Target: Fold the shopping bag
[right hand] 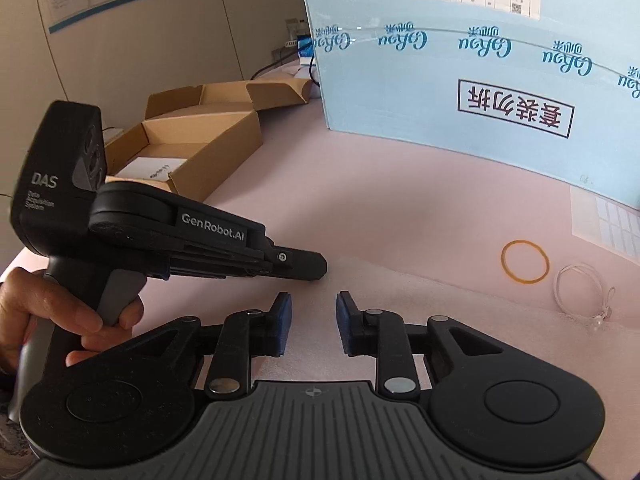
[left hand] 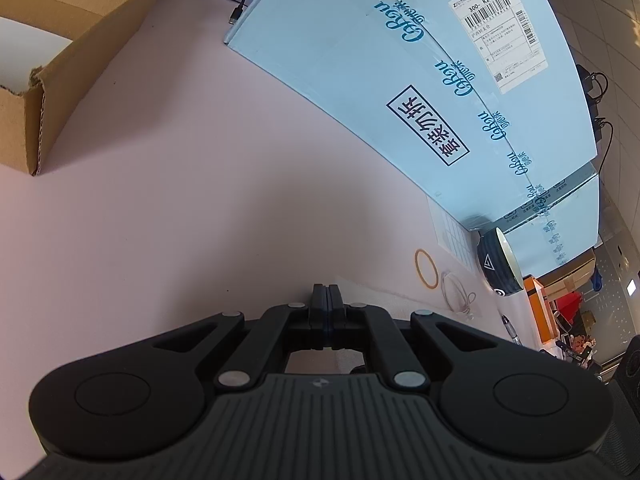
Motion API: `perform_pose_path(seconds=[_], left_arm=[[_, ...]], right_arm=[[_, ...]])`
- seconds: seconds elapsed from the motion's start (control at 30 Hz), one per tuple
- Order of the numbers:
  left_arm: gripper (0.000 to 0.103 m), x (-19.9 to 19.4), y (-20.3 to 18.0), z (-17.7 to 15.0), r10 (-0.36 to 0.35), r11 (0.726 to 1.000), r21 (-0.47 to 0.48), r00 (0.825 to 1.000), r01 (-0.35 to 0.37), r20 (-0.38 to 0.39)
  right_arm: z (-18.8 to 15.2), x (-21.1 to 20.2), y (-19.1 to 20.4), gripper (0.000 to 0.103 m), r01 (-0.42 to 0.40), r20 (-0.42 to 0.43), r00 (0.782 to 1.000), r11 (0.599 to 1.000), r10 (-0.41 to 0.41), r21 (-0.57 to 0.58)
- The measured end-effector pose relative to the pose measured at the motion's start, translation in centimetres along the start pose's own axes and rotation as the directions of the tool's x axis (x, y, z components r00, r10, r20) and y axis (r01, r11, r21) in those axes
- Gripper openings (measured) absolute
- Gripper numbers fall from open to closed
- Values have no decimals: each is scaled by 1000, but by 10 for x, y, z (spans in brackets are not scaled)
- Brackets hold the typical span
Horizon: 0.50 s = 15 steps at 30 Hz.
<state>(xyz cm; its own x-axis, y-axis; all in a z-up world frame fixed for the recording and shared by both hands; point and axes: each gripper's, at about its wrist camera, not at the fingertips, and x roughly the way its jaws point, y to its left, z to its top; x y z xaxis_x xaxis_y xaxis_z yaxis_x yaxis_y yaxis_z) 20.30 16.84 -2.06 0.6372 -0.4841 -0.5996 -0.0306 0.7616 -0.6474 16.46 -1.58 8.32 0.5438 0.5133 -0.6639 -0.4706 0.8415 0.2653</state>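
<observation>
A pale pink shopping bag (right hand: 400, 292) lies flat on the pink tabletop, and its far edge shows as a faint ridge. The same bag (left hand: 394, 301) is only a thin strip beside the fingers in the left wrist view. My left gripper (left hand: 327, 292) is shut. In the right wrist view a hand holds it, and the left gripper (right hand: 320, 268) touches down at the bag's far edge. I cannot tell whether fabric is pinched in it. My right gripper (right hand: 314, 312) is open just above the bag, close behind the left one's tip, with nothing between its blue pads (right hand: 282, 320).
A large light-blue carton (right hand: 460, 80) stands along the back. An open brown cardboard box (right hand: 192, 148) sits at the left. To the right lie a rubber band (right hand: 525, 261), a white cord loop (right hand: 584, 288) and a printed sheet (right hand: 612, 220). A dark bowl (left hand: 500, 264) leans on the carton.
</observation>
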Motion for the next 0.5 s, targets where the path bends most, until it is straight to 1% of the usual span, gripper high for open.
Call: perform_pose_path(seconds=[0.03,0.1,0.17,0.2,0.23,0.27,0.3,0.33,0.37,0.43,0.5], left_arm=[[1,-1,0,0,5,1000,0,1000,-5,5],[1,-4,0,2,16,1000,0,1000,-16,18],[2,-11,-4,2,33,999,27,998,-34,54],[2,-17,-9,2,19,998,56,996,-24,82],[2,-24,-16,-1,-36,996,87,994,27,104],[2,-32,-24,-4,-102,989,117,987,88,122],[6,-39,-31,-8,-168,978,148,976,147,137],[7,-45,-38,-13,-210,967,173,968,185,140],[8,-49,-48,-21,-221,961,199,966,192,134],[8,-50,-64,-42,-174,958,248,978,141,114],[7,-45,-71,-62,-124,959,265,989,100,77]], right_arm=[[0,-18,-2,23,-6,39,999,1000,6,15],[-7,-52,-7,23,-15,90,996,999,11,44],[-26,-84,-13,23,3,121,993,998,-10,58],[-37,-100,-15,23,14,136,991,998,-22,64],[-50,-114,-19,23,34,144,989,997,-43,65],[-61,-124,-23,23,57,147,987,996,-66,66],[-74,-134,-26,23,79,143,986,994,-89,71],[-83,-139,-29,23,86,134,986,993,-96,81],[-92,-144,-31,23,87,123,988,992,-98,91],[-107,-147,-29,19,37,97,994,995,-46,92],[-115,-144,-20,17,-30,78,997,997,24,70]])
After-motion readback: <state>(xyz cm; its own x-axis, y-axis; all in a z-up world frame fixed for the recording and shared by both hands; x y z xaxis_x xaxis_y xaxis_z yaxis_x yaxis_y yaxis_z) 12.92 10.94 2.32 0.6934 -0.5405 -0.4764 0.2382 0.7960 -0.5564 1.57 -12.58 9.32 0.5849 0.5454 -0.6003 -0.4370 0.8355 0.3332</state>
